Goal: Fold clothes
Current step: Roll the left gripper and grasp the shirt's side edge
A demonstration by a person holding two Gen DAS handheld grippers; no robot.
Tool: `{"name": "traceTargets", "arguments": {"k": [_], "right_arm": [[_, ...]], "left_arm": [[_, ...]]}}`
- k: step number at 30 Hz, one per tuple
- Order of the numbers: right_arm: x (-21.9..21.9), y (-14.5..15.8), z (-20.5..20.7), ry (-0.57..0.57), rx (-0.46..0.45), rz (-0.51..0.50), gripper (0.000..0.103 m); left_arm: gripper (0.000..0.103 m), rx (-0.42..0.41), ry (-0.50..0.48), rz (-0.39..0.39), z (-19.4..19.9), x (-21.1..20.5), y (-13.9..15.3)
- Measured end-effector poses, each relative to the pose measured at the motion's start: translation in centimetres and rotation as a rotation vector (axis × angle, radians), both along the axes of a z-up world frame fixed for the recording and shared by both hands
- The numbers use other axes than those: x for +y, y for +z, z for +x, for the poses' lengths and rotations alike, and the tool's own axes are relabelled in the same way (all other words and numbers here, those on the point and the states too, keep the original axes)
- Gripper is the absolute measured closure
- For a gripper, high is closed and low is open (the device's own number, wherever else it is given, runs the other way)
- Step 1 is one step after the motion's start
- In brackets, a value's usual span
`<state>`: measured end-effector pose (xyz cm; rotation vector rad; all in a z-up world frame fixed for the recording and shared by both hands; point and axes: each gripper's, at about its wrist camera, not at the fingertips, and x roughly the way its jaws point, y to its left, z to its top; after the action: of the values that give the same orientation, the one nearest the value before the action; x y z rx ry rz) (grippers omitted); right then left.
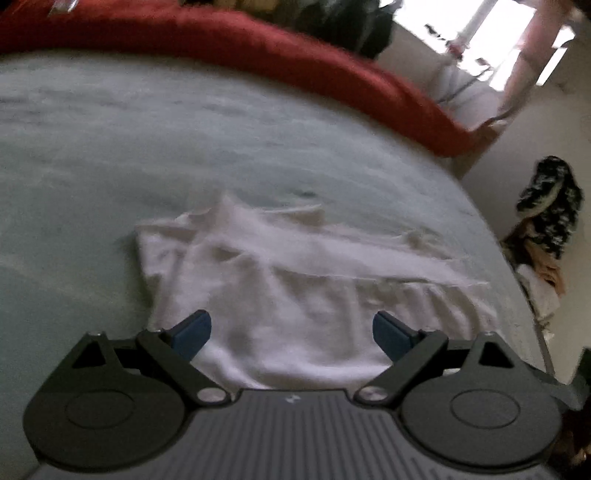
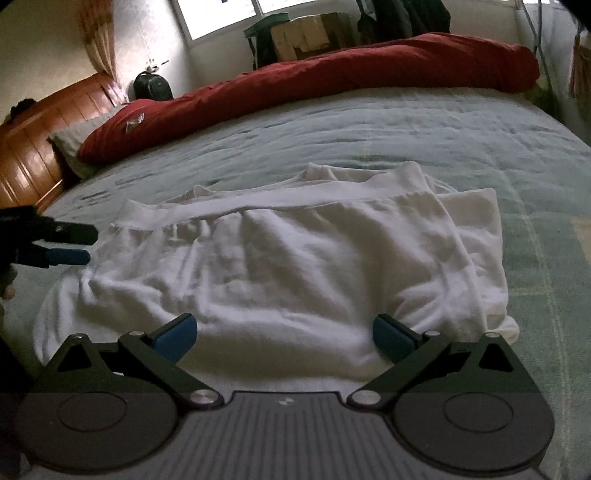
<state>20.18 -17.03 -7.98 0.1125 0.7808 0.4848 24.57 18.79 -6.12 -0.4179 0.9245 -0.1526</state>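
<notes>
White garment [image 2: 288, 258] lies part-folded mid-bed, near the front edge of the green bedspread [image 2: 406, 125]. Left gripper [image 1: 291, 330] and right gripper [image 2: 285, 334] both spread wide, gripping nothing. Risk: pinching only the top layer, probably dragging the fold apart; left view blurred.

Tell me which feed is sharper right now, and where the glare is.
Right wrist view: sharp, garment ribbing readable, window blown out at top. Left wrist view: motion-blurred throughout, garment soft, window glaring upper right. Both bend the bed edge, fisheye.
</notes>
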Motion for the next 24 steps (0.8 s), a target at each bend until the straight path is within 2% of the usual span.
{"name": "traceTargets", "arguments": {"k": [2, 7, 9, 14, 16, 20, 24], "right_arm": [[-0.1, 0.0, 0.0, 0.011, -0.002, -0.004, 0.000], [-0.6, 0.1, 0.1, 0.015, 0.006, 0.020, 0.000], [-0.6, 0.1, 0.1, 0.017, 0.005, 0.019, 0.000], [-0.2, 0.0, -0.1, 0.032, -0.009, -0.009, 0.000], [-0.1, 0.0, -0.1, 0.034, -0.008, -0.016, 0.000], [0.0, 0.0, -0.2, 0.035, -0.011, -0.024, 0.000], [0.3, -0.1, -0.3, 0.034, -0.017, -0.045, 0.000]], "left_arm": [[0.010, 0.006, -0.004, -0.038, 0.0, 0.7, 0.2], [0.009, -0.083, 0.053, -0.092, -1.7, 4.2, 2.9], [0.009, -0.061, 0.088, -0.144, -2.1, 5.7, 2.1], [0.010, 0.041, 0.119, -0.289, -3.0, 7.4, -2.1], [0.010, 0.031, 0.105, -0.338, -3.3, 7.5, -2.9], [0.010, 0.020, 0.068, -0.389, -2.4, 7.4, -3.6], [0.010, 0.018, 0.013, -0.392, -1.0, 6.9, -3.9]]}}
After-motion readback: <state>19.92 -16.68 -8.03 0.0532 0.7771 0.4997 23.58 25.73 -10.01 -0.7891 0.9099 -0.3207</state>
